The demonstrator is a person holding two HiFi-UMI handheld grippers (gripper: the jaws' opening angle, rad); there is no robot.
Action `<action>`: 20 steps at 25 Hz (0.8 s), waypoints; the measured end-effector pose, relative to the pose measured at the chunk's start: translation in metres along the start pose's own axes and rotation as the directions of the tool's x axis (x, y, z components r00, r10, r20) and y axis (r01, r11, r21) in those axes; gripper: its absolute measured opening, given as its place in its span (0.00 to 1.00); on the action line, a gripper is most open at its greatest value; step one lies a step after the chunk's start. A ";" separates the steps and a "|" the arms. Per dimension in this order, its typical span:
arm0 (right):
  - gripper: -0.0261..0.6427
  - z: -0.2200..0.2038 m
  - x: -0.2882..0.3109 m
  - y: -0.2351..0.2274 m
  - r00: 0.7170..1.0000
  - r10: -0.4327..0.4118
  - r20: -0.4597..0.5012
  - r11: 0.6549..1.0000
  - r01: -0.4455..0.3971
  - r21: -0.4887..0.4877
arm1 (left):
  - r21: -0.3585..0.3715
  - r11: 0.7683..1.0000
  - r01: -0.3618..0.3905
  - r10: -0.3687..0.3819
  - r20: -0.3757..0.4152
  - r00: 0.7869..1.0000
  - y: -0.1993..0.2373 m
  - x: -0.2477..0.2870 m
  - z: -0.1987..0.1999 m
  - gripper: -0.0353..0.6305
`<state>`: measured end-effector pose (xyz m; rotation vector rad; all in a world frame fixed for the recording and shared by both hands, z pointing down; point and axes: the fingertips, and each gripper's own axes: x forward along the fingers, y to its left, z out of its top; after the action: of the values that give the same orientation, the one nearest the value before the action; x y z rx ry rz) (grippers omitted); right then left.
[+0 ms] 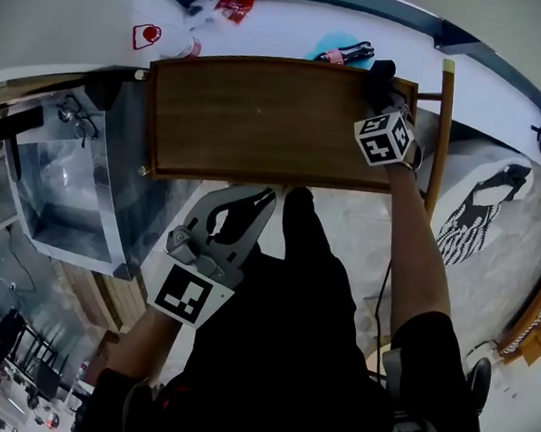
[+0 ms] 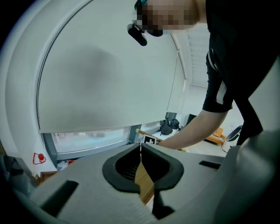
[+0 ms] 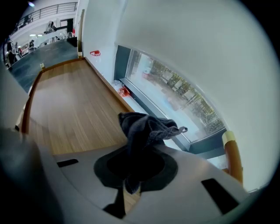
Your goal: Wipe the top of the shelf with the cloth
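On the shelf (image 1: pixel 260 116) at 2 o'clock, right gripper (image 1: pixel 387 97) pinching the dark cloth (image 3: pixel 142 129), left gripper (image 1: pixel 264 199) at 6 o'clock, jaws pressed together, holding nothing.

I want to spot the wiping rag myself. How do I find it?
Look at the big brown wooden shelf top, then go to its far right corner, where the right gripper is. The cloth is the dark, crumpled rag pinched in its jaws, the only soft, floppy thing there.
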<state>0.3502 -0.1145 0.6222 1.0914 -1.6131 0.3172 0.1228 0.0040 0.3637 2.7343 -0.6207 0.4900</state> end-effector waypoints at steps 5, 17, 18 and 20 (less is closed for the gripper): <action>0.08 0.045 -0.028 0.022 0.997 -0.017 0.079 0.998 0.022 -0.066 | 0.001 0.999 -0.033 0.032 0.022 0.999 0.010 -0.028 0.000 0.09; 0.08 0.212 -0.079 0.155 0.946 0.118 0.303 0.956 -0.026 -0.294 | -0.052 0.983 -0.173 0.176 0.043 0.984 0.051 -0.126 -0.025 0.09; 0.08 0.223 -0.080 0.168 0.941 0.135 0.311 0.948 -0.032 -0.316 | -0.062 0.981 -0.185 0.188 0.041 0.981 0.054 -0.134 -0.028 0.09; 0.08 0.243 -0.080 0.194 0.932 0.168 0.320 0.934 -0.046 -0.355 | -0.076 0.975 -0.207 0.210 0.041 0.977 0.061 -0.149 -0.034 0.09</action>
<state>0.0441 -0.1393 0.5286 0.8184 -1.9593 -0.0950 -0.0408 0.0168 0.3494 2.6342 -0.9264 0.4398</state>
